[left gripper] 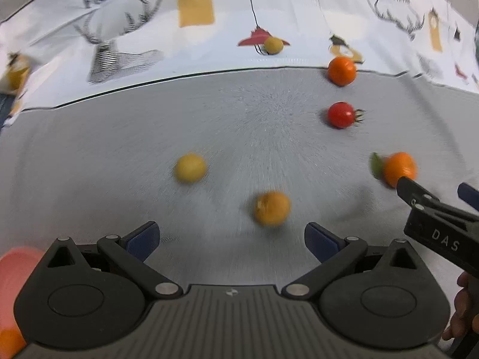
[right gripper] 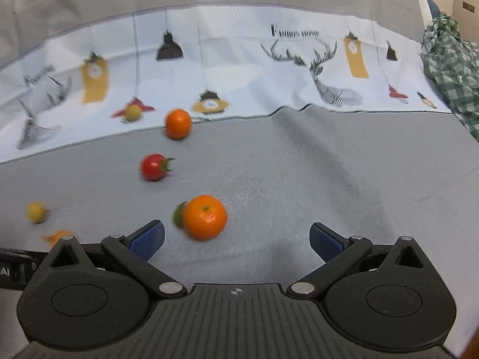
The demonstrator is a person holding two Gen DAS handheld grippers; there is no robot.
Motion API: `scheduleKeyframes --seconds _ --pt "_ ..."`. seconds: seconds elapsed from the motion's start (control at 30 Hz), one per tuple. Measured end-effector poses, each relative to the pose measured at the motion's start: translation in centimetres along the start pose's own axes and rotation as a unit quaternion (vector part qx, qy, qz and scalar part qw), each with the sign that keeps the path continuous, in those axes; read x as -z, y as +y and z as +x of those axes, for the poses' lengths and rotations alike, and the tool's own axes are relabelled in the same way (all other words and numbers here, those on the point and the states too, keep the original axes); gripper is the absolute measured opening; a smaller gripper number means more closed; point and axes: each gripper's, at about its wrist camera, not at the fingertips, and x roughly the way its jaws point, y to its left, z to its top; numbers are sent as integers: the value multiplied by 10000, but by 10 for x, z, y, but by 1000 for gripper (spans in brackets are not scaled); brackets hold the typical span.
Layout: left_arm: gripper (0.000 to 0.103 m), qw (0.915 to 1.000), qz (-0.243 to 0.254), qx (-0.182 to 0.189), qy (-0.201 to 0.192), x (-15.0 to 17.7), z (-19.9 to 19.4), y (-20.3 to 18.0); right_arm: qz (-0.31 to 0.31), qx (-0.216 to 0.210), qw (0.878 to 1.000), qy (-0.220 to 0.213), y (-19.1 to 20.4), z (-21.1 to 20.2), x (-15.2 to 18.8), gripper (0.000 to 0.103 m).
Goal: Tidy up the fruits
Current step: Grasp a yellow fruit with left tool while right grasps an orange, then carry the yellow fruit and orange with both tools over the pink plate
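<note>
In the left wrist view, the left tongs (left gripper: pixel 232 240) stand wide apart with nothing between their blue pads, low over the grey cloth (left gripper: pixel 119 155) that covers the tabletop. At the lower left edge a pink container (left gripper: pixel 15 272) shows beside the tongs' body, with something orange (left gripper: pixel 10 341) below it; what that is cannot be told. Just ahead of the open jaws lies a dull orange fruit (left gripper: pixel 271 208), blurred, and a little further to the left a yellow fruit (left gripper: pixel 190 168), apart from it.

In the right wrist view, the right tongs (right gripper: pixel 236 237) are likewise spread wide and hold nothing. An orange with a green leaf (right gripper: pixel 205 217) lies on the cloth just beyond the left pad, nearer that pad than the right one, not touching either as far as can be seen. In the left view one tip of the right tongs reaches up to this same orange, and part of a hand (left gripper: pixel 465 308) shows at the lower right.

Further back a red tomato (right gripper: pixel 153 167) with a green stem lies alone. Beyond it a second orange (right gripper: pixel 177 123) sits at the edge where the grey cloth meets a white printed cloth (right gripper: pixel 239 68) with antlers, lamps and clocks. A small yellow-green fruit (right gripper: pixel 133 112) rests on that printed cloth, left of the second orange. A green checked fabric (right gripper: pixel 452 68) is bunched at the far right.
</note>
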Motion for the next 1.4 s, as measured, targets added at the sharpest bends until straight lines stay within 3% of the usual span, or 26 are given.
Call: scheduleKeyframes --seconds 0.1,0.13,0.17,0.4,0.43,0.47,0.5,0.53,0.77,0.9,1.0,1.13,1.4 --pt "103 9998 62 16 180 -7 28 -5 -17 82 9999 88 5 33 4 102" --pt "103 9999 1 113 36 -6 30 -2 -52 111 9999 113 7 40 8 102" --pt "103 9999 -44 112 -74 -6 31 -1 -47 106 9998 -173 7 40 13 102" --pt "100 9998 -179 49 -112 -8 33 0 -133 117 9993 -315 8 41 14 101" --pt "92 9996 -252 12 -127 -8 30 0 -166 52 9994 -307 9 40 13 83" --pt "56 9992 -289 2 -293 -6 21 -1 -222 -53 9990 -392 9 36 13 38" --pt "31 9991 -210 52 -370 -7 15 -4 -329 -164 9981 -495 12 31 12 39" --pt "28 9994 -136 38 -326 -8 10 -8 -438 -68 9977 -515 15 28 13 39" --pt "28 9987 -248 216 -377 -4 -30 1 13 68 9976 -690 0 10 7 39" --pt "28 9987 -312 83 -384 13 -78 13 236 -46 9970 -732 -7 -36 8 39" --pt "28 9983 -433 78 -377 39 -119 30 274 -431 9966 -649 -3 -88 19 39" --pt "28 9963 -716 58 -477 88 -176 60 -141 -1048 9922 -656 12 -167 47 39" --pt "28 9882 -1312 -534 -583 181 -264 112 -598 -1938 9774 -589 45 -280 88 39"
